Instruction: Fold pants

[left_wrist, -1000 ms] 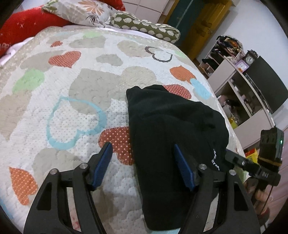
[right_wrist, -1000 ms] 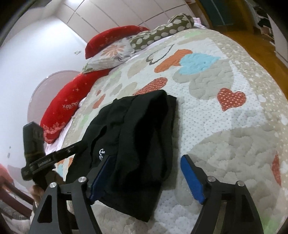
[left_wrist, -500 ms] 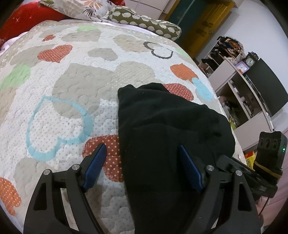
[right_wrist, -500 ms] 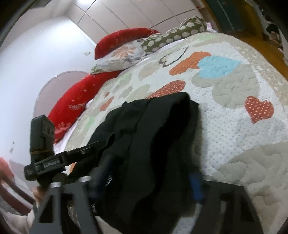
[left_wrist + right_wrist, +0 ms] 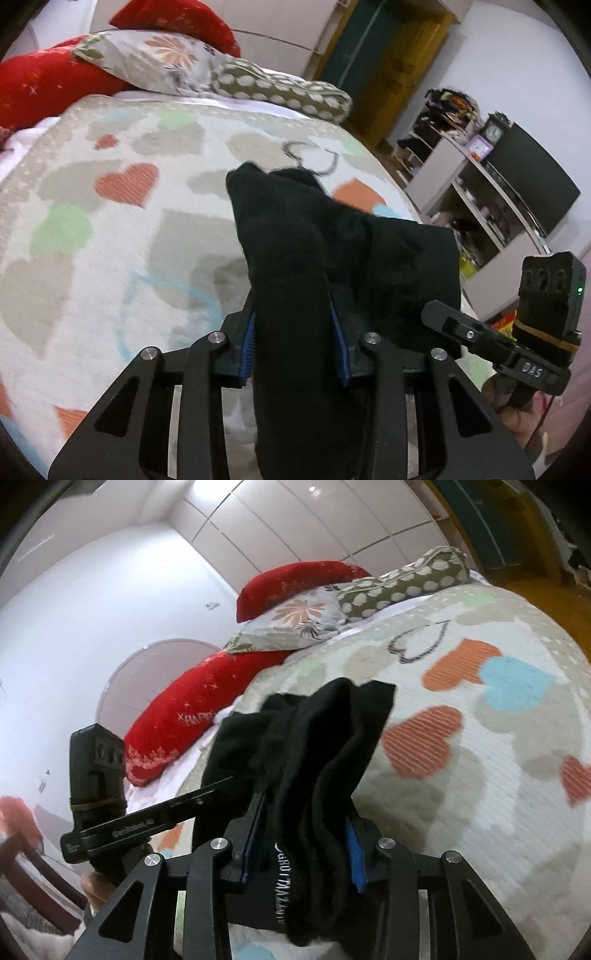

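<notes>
The black pants (image 5: 332,258) are folded into a thick bundle and lifted off the heart-patterned quilt (image 5: 110,229). My left gripper (image 5: 295,332) is shut on the bundle's near left edge. My right gripper (image 5: 303,834) is shut on the near right edge, where white lettering shows on the pants (image 5: 317,746). The right gripper (image 5: 517,354) also shows at the right in the left wrist view. The left gripper (image 5: 122,823) shows at the left in the right wrist view. The far end of the pants hangs over the quilt (image 5: 498,775).
Red pillows (image 5: 48,85), a floral pillow (image 5: 159,62) and a dotted bolster (image 5: 288,92) lie at the head of the bed. A shelf unit with a dark screen (image 5: 517,184) stands beyond the bed's right side. White wardrobe doors (image 5: 314,524) stand behind the pillows.
Both grippers went from open around the pants' near edges to shut on them. The pants have risen off the quilt and bunched between the grippers.
</notes>
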